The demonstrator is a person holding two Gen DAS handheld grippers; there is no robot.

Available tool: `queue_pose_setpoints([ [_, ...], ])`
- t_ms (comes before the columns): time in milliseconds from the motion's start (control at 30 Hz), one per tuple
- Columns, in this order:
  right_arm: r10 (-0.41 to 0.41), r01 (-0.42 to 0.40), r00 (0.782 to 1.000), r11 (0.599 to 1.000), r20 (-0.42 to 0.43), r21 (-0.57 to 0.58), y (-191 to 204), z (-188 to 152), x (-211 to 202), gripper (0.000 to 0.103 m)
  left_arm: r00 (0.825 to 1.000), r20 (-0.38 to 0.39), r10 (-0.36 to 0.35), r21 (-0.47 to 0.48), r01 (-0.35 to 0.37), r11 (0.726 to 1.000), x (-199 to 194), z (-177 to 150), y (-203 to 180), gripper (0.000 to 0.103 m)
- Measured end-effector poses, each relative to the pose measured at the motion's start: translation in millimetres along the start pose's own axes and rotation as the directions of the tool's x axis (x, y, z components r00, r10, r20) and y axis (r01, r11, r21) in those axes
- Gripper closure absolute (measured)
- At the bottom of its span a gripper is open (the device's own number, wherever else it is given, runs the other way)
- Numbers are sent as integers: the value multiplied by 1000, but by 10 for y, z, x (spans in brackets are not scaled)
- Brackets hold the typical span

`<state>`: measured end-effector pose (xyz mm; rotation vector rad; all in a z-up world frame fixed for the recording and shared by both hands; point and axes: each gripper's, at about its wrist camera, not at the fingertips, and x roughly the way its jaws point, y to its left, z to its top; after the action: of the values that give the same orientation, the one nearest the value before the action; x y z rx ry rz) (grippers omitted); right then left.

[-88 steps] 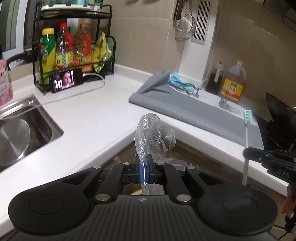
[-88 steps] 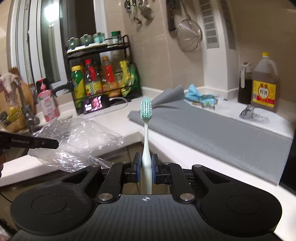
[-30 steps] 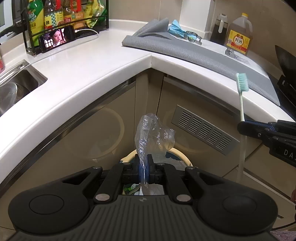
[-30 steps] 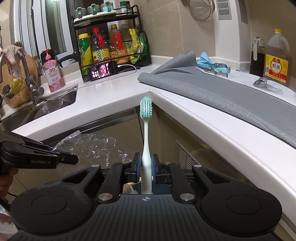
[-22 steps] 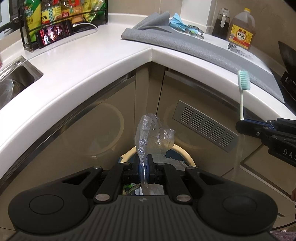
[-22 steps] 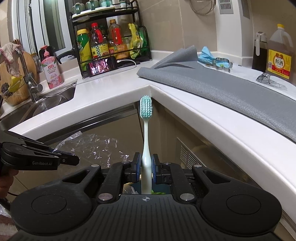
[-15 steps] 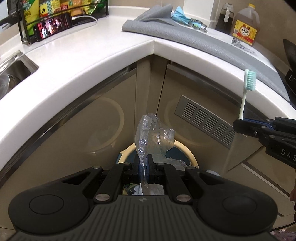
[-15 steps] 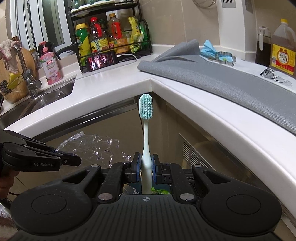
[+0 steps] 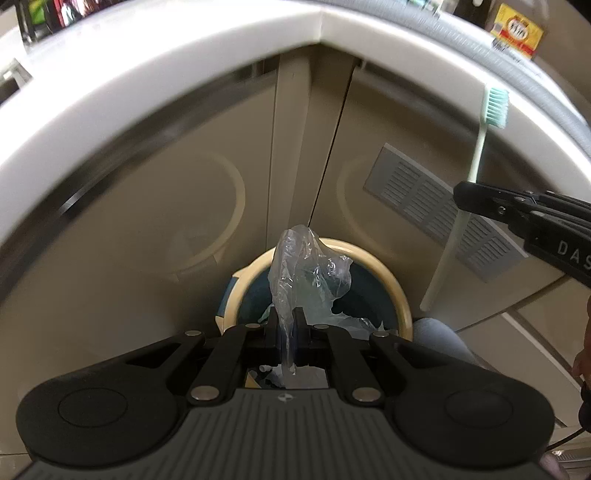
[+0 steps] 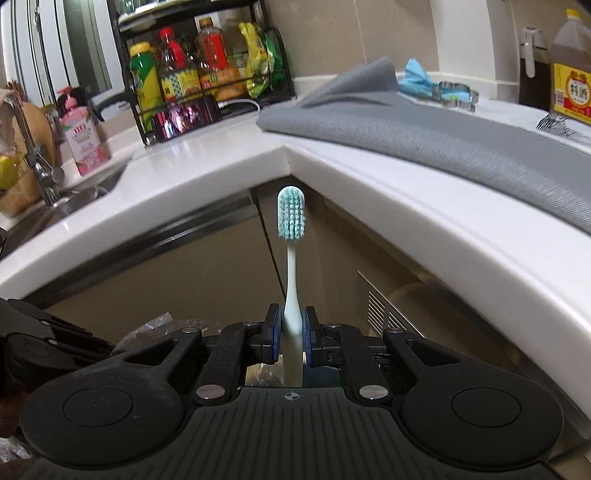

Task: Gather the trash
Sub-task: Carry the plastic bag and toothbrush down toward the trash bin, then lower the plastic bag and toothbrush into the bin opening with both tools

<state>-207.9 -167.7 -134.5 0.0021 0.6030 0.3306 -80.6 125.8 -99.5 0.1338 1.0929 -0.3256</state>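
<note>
White corner countertop (image 10: 207, 177), beige cabinets (image 9: 140, 206) below, beige tiled wall (image 10: 332, 33), window (image 10: 55, 51) left.

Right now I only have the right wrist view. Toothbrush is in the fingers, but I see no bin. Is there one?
Observer: Yes. The left wrist view shows a round bin with a cream rim, low down at the cabinet corner.
Operator: Is the toothbrush over it?
Observer: Not in that view. The toothbrush hangs to the right of the rim, with its lower end just outside the opening.
Operator: Left side?
Observer: The left gripper is shut on a clear plastic bag, which appears right above the opening.
</note>
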Motion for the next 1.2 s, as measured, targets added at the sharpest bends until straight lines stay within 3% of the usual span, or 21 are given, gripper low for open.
queue_pose_setpoints([
  [367, -31, 21, 982, 998, -186, -54, -59, -445, 754, 89, 996, -93, 5, -97, -14, 995, 807, 104, 72, 98],
  [667, -57, 44, 973, 997, -222, -63, -138, -564, 1043, 89, 973, -227, 52, -222, -103, 969, 1404, 132, 307, 98],
  [767, -52, 41, 978, 997, -201, -60, -166, -512, 1005, 89, 971, -219, 92, -220, -141, 965, 1403, 115, 366, 98],
  [900, -53, 44, 983, 998, -178, -52, -198, -481, 985, 89, 956, -254, 145, -196, -198, 961, 1484, 80, 408, 98],
  [1200, -71, 47, 972, 993, -225, -110, -210, -595, 1192, 89, 944, -307, 116, -116, -158, 981, 1615, -79, 320, 98],
])
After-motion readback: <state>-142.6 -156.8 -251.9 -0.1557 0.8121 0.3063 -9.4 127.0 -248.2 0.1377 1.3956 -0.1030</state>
